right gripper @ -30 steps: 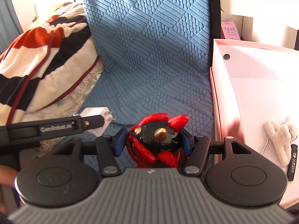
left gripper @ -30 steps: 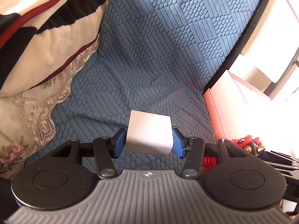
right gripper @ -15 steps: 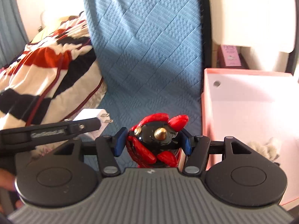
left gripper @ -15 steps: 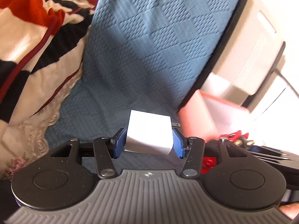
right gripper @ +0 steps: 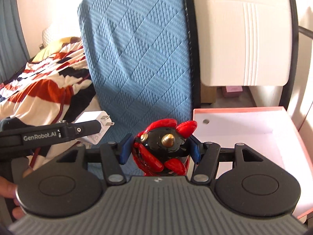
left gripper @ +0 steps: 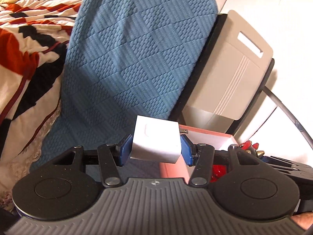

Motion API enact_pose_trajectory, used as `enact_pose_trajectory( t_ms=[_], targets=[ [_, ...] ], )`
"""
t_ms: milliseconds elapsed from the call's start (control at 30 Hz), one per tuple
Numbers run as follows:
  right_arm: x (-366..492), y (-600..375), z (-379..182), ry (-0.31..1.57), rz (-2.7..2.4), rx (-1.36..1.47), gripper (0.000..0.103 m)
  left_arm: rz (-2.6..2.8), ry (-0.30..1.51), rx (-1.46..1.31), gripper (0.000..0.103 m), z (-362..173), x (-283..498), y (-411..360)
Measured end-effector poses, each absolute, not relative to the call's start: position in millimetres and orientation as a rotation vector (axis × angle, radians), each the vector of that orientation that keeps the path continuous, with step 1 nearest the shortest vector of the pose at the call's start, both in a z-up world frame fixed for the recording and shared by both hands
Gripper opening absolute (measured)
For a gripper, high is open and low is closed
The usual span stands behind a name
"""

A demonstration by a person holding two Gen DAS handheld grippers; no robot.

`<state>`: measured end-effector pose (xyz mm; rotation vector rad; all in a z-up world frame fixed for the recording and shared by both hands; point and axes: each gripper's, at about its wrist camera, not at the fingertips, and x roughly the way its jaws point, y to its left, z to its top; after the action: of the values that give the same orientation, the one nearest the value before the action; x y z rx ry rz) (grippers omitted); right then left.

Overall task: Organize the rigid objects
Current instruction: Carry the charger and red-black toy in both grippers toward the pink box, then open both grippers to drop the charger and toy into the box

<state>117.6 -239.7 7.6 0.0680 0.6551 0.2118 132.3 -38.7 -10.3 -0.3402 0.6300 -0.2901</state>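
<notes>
Progress: both items held clear of blue mat (right gripper: 140, 58), neither boxed. Left gripper (left gripper: 155, 149) clamps white charger (left gripper: 155, 141); right gripper (right gripper: 159, 149) clamps red-black figurine (right gripper: 162, 146), just left of empty pink box (right gripper: 244, 109).

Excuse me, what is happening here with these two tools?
A person holds a gripper in each hand. The left gripper is shut on a white plug adapter, and the right gripper is shut on a red and black figurine. Both hang above the blue bedcover, beside an open pink box.
</notes>
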Motion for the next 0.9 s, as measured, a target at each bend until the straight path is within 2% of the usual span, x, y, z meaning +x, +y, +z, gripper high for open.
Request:
enact_pose_trajectory(
  t_ms=[433,900],
  targets=[
    [105,-311,29,0.600,0.114,0.063,0.062,-0.422,0.658,-0.320,0.058,-1,139,-126],
    [99,-390,-23,0.702,-0.009,0.105,0.062,-0.491,0.755,-0.251,0.058,-39,138,-206]
  ],
)
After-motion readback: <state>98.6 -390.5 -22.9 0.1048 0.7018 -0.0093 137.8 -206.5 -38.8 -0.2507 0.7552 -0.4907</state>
